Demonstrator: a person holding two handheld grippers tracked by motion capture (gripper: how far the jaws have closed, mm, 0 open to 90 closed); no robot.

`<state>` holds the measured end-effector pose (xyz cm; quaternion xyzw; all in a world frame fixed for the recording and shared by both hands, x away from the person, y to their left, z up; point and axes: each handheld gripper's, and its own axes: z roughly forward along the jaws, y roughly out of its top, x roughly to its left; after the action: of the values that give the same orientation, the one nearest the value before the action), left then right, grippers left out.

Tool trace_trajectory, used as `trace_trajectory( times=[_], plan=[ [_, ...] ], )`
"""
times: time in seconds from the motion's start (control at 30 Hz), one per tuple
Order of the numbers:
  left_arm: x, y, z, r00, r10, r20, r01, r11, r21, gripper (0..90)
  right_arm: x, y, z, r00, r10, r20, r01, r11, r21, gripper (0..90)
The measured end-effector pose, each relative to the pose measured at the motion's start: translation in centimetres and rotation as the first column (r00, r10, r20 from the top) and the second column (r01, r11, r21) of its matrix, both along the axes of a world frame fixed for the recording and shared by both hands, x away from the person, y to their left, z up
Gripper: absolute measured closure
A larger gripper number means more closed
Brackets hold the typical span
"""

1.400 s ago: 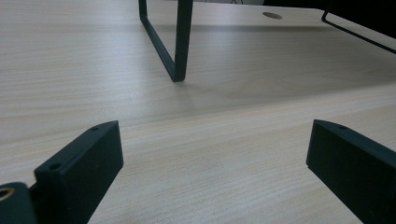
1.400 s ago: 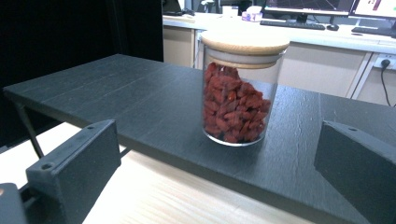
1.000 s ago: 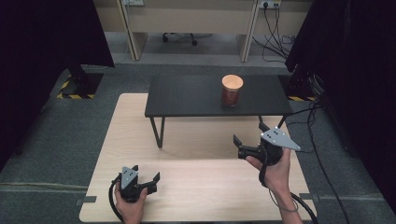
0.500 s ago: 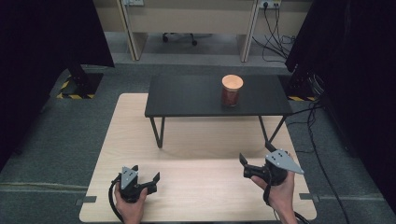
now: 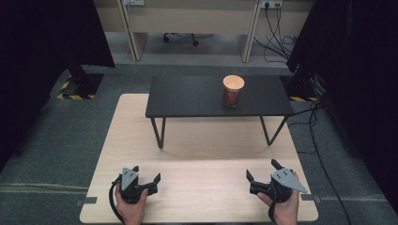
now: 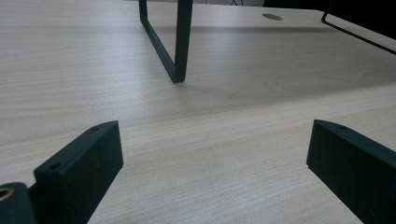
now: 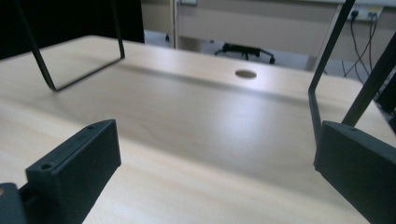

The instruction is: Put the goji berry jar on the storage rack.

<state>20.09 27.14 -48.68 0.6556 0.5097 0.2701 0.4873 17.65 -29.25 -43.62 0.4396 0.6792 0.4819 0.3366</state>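
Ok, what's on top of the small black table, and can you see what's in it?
One jar with a pale round lid stands on the black table, toward its right end. Reddish-brown contents show through the side; what they are is unclear.

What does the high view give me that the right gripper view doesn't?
High view alone: the jar with its orange lid standing on the black raised shelf, and both hands with the left gripper and right gripper near the table's front edge. Right gripper view alone: a round hole in the tabletop. Both: the light wooden table, the shelf's wire legs and open, empty jaws.
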Motion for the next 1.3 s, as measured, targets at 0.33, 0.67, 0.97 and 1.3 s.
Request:
trace_trajectory(
  times=[0.33, 0.67, 0.97, 1.3],
  plan=[
    [0.0, 0.0, 0.0, 1.0000, -0.001, -0.002, 0.001, 1.0000, 0.001, 2.9, 0.0, -0.5, -2.5, 0.9963, -0.018, -0.084, 0.018, 0.9998, -0.007, 0.9],
    [0.1, 0.1, 0.0, 1.0000, -0.002, -0.004, 0.002, 1.0000, -0.001, 2.9, 0.1, -1.2, -3.3, 0.9925, -0.024, -0.120, 0.023, 0.9996, -0.014, 1.0],
    [0.1, 0.0, 0.1, 1.0000, 0.000, -0.005, 0.000, 1.0000, 0.002, 3.1, 0.1, -1.3, -4.2, 0.9924, -0.032, -0.119, 0.033, 0.9994, 0.006, 1.0],
    [0.1, 0.1, 0.0, 1.0000, 0.000, -0.004, 0.000, 1.0000, 0.000, 3.0, 0.1, -1.4, -4.2, 0.9926, -0.027, -0.119, 0.028, 0.9995, 0.011, 1.1]
  ],
)
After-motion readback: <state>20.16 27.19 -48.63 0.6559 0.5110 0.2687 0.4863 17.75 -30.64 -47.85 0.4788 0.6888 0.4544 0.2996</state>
